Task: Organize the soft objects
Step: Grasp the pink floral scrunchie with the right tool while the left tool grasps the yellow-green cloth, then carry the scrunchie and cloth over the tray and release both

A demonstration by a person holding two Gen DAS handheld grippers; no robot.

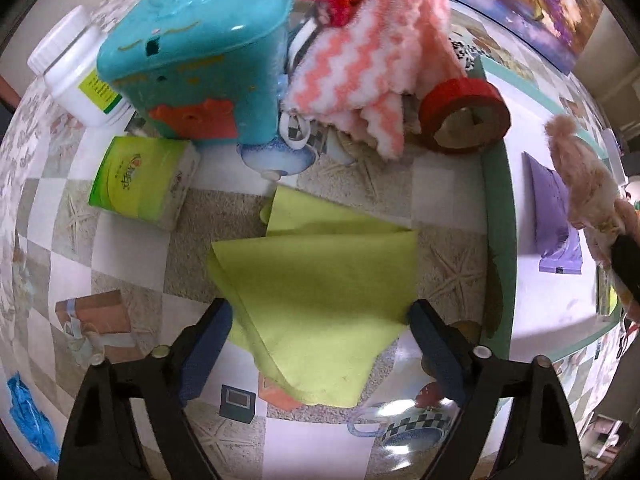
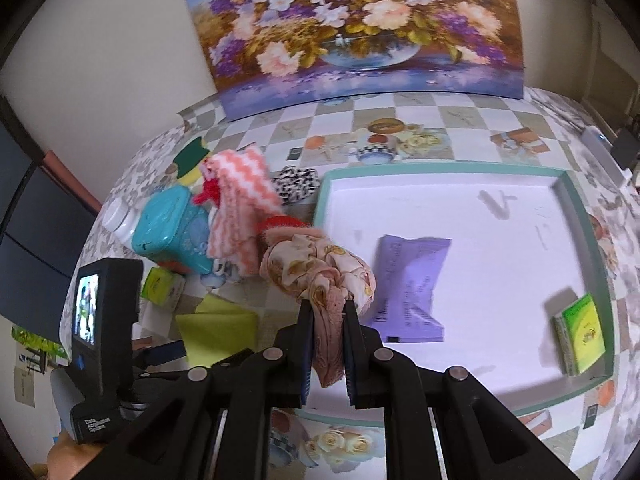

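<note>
— What's my right gripper (image 2: 329, 312) holding?
— Its jaws pinch the floral scrunchie (image 2: 320, 268), low centre of the right wrist view, at the teal tray's (image 2: 440, 167) left edge.
— And my left?
— I see the left gripper (image 1: 320, 320) with jaws spread either side of the yellow-green cloth (image 1: 320, 300) on the tabletop (image 1: 132, 252), centre of frame. The pink zigzag cloth (image 1: 360, 64) sits top centre.

Left gripper (image 1: 320, 320): jaws spread wide, angled down toward the desk, nothing between them. Right gripper (image 2: 328, 312): jaws nearly closed, pinching fabric between the 2 pads, held level above the desk.
</note>
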